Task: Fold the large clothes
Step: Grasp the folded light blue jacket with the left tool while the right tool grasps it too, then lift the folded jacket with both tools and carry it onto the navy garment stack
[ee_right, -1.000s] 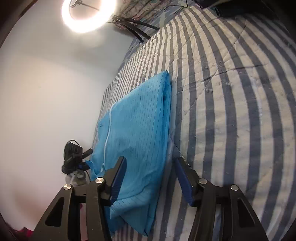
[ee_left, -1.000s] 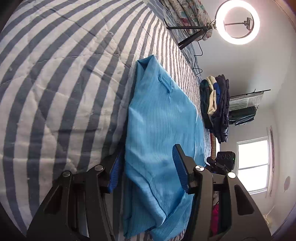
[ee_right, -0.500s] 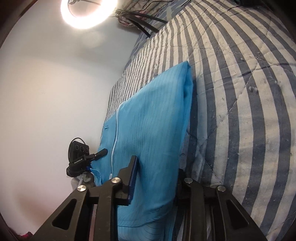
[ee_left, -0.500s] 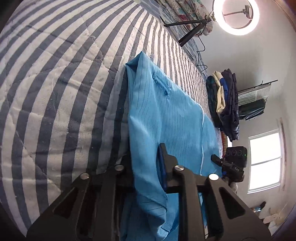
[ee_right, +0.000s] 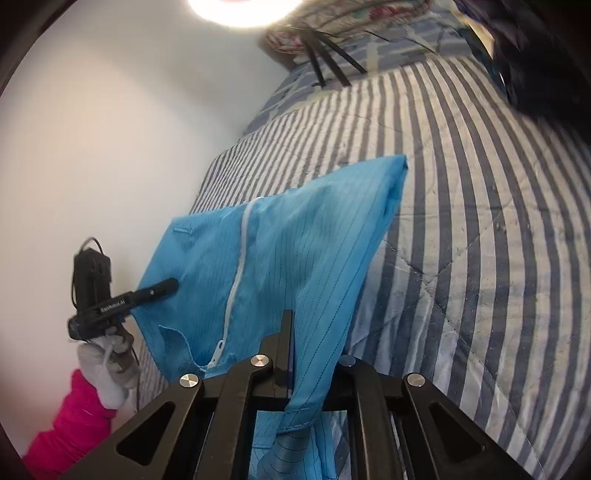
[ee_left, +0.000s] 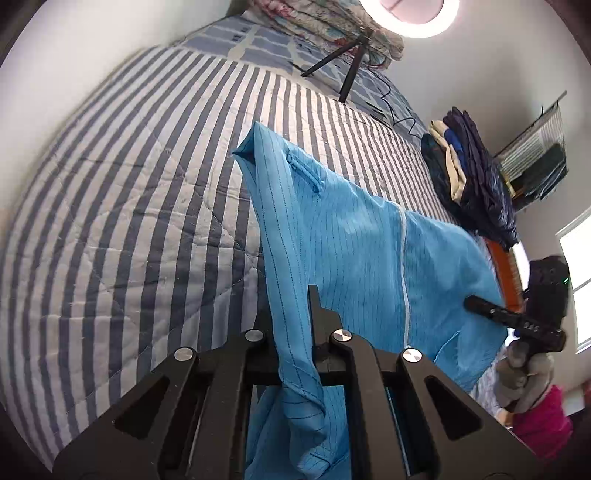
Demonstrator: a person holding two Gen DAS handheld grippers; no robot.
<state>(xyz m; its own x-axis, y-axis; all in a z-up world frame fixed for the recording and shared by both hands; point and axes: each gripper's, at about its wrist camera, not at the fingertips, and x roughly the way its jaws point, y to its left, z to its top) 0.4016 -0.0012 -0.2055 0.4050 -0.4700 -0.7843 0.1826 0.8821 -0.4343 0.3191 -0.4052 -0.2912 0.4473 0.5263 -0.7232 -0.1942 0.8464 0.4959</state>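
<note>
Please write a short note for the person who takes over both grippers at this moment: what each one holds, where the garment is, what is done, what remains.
Left gripper: jaws have just closed, shut on the near edge of the blue garment.
Right gripper: the same, shut on the opposite near corner.
Garment: near end raised, far end on the striped quilt; white zipper faces up.
Done: both corners gripped.
Left: probably carry the near end over to the far end, lay flat, release.

bright ring light (ee_left: 410, 14) glare; perhaps edge-warped
</note>
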